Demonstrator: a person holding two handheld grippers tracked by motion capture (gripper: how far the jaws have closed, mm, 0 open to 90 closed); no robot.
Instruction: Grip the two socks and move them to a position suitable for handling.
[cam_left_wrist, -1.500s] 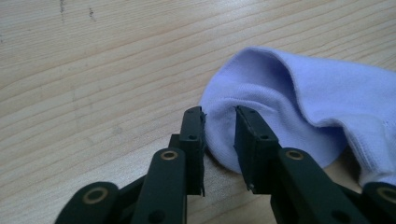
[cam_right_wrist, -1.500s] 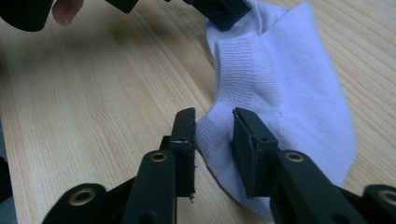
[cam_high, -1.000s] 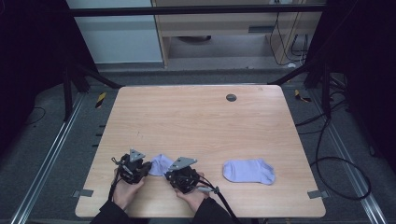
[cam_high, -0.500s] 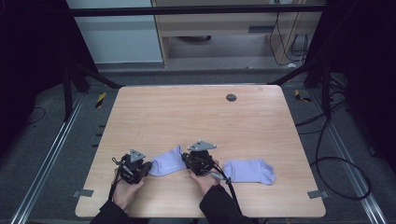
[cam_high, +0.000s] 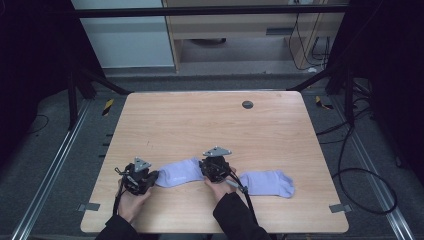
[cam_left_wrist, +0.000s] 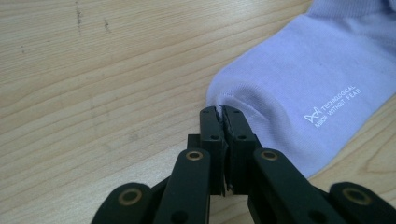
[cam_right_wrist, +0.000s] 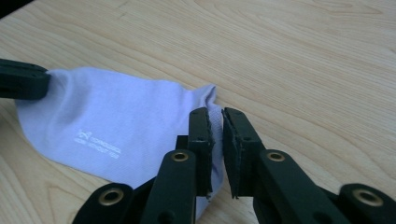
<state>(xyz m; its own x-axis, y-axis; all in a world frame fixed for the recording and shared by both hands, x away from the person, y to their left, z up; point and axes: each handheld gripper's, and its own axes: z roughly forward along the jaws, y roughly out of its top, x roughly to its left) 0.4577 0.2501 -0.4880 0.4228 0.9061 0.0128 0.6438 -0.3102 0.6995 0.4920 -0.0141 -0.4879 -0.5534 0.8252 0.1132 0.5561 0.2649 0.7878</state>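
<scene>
The sock (cam_high: 179, 171) is light, limp knit — it will sag and stretch, so hold its ends. The left gripper (cam_left_wrist: 218, 114) is clamped on one end; the right gripper (cam_right_wrist: 215, 122) has its jaws slightly parted over the other — whether it pinches cloth, I cannot tell.

Landmark: the small round dark grommet (cam_high: 247, 104) set in the light wooden table (cam_high: 190, 125), near its far edge. Well nearer the person, one pale lilac cotton sock (cam_high: 179, 171) lies left of the grommet's line; a second pale lilac sock (cam_high: 267, 182) lies right of it.
</scene>
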